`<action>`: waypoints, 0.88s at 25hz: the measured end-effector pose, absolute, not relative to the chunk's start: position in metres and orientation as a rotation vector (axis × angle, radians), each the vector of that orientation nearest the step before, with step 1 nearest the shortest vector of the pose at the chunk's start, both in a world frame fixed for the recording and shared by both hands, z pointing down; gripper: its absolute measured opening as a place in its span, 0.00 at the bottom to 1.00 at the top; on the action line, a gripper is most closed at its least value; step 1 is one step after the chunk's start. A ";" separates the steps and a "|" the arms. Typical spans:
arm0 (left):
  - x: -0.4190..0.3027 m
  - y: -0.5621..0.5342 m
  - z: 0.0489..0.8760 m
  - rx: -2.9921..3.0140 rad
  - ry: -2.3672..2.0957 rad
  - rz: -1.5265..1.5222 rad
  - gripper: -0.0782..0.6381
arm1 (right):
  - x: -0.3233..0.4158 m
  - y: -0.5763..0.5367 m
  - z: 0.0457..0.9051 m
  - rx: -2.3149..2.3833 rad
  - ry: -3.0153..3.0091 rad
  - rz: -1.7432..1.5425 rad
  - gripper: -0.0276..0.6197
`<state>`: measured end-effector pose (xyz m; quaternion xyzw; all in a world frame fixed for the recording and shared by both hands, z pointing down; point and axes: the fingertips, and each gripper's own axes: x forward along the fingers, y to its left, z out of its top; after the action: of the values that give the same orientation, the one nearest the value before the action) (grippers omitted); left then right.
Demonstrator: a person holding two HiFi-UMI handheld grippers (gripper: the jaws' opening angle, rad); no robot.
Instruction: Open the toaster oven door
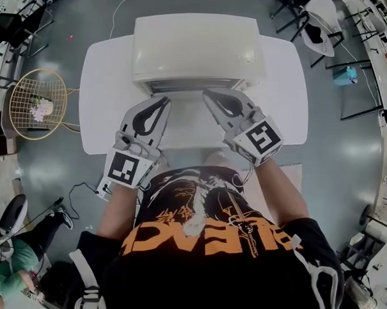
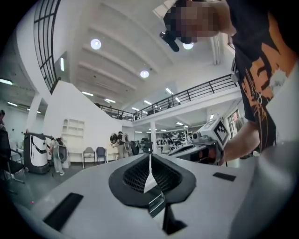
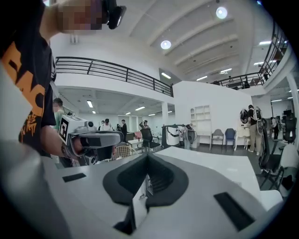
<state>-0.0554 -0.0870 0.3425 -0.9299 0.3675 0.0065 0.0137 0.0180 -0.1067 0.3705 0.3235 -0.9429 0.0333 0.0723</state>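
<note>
On white table (image 1: 97, 95), cream toaster oven (image 1: 197, 49)

A white table (image 1: 96, 117) stands on a grey floor (image 1: 346, 173) beside a wire basket (image 1: 26, 91), under round ceiling lights (image 2: 96, 44).

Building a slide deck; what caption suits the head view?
Person holds left gripper and right gripper, jaws shut, before a toaster oven on a white table.

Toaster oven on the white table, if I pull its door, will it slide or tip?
The toaster oven looks wide, boxy and low, so tipping seems unlikely. It is probably fairly heavy, yet the white table looks smooth, so it might slide toward you under a hard tug.
</note>
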 end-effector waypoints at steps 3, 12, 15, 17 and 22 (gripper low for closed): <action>-0.058 -0.079 0.311 -2.882 1.186 0.151 0.14 | 0.023 -0.096 0.345 1.023 -2.892 0.076 0.06; -0.059 -0.073 0.294 -2.850 1.226 0.136 0.14 | 0.031 -0.081 0.324 1.102 -2.927 0.026 0.06; -0.057 -0.073 0.293 -2.850 1.224 0.141 0.14 | 0.032 -0.082 0.323 1.129 -2.917 0.021 0.06; -0.057 -0.072 0.292 -2.855 1.210 0.145 0.14 | 0.031 -0.082 0.322 1.136 -2.914 0.016 0.06; -0.056 -0.071 0.293 -2.859 1.203 0.135 0.14 | 0.028 -0.083 0.313 1.145 -2.930 -0.003 0.06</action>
<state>-0.0562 -0.0710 0.2931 -0.9207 0.3874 0.0434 0.0187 0.0276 -0.0829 0.3133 0.3640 -0.9314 -0.0011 -0.0022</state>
